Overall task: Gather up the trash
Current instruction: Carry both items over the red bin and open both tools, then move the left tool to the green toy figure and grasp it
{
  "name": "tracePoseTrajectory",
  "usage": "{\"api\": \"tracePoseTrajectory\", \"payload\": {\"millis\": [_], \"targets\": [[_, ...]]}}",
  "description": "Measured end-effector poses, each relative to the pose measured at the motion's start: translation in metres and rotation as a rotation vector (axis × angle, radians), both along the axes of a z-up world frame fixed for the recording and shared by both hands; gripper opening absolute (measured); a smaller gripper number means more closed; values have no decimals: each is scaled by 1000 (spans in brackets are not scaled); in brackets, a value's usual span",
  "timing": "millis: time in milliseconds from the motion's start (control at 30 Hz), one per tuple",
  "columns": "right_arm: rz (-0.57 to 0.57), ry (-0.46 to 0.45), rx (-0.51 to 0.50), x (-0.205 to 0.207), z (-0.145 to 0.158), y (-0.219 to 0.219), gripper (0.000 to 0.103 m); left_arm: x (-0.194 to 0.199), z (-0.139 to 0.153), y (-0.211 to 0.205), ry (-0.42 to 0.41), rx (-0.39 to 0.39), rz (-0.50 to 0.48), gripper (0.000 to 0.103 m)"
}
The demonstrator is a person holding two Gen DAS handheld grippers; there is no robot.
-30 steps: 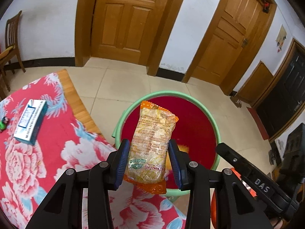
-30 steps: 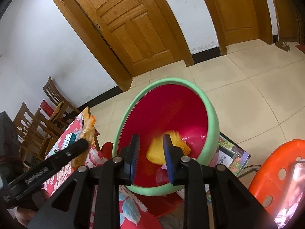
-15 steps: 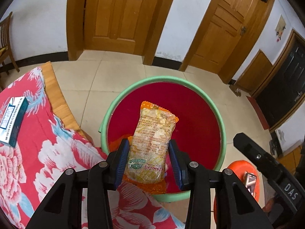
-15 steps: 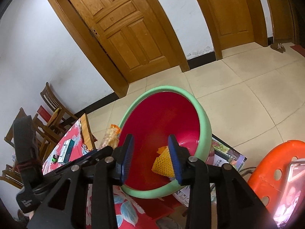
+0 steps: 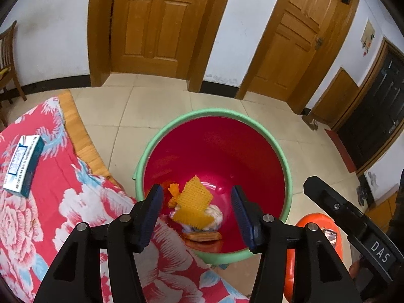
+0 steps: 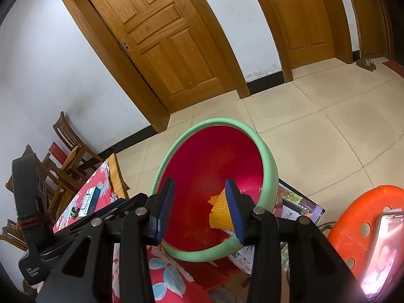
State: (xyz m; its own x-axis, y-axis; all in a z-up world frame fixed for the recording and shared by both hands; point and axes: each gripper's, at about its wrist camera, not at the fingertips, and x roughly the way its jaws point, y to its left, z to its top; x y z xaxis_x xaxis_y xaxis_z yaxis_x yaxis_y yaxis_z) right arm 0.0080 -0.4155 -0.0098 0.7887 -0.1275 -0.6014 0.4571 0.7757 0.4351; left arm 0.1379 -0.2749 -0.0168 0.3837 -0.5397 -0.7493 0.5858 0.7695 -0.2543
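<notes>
A red bin with a green rim [image 5: 212,113] stands on the floor beside the table; it also shows in the right wrist view [image 6: 267,161]. At its bottom lie a yellow foam net [image 5: 194,202], white crumpled trash [image 5: 214,214] and the orange snack packet [image 5: 202,236]. My left gripper [image 5: 197,202] is open and empty over the bin's near side. My right gripper [image 6: 199,204] is open and empty above the bin, the yellow net [image 6: 219,214] showing beside its right finger.
A blue-white box [image 5: 22,164] lies on the red floral tablecloth [image 5: 50,202] at left. An orange stool [image 6: 366,214] with a phone stands right of the bin. Magazines [image 6: 298,202] lie on the floor. Wooden chairs [image 6: 63,151] stand by the wall.
My left gripper opened and the snack packet dropped into the bin. My right gripper opened wider.
</notes>
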Motion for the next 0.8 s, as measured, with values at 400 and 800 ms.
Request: {"api": "tracePoseTrajectory", "payload": {"millis": [400,800], "targets": [[47,-7,-15,-2,12,18,44,-4,24,45,-37,-41,76,57],[135,-2,-48,11,25,51,46,3,45,103,-94,-49,174,57]]}}
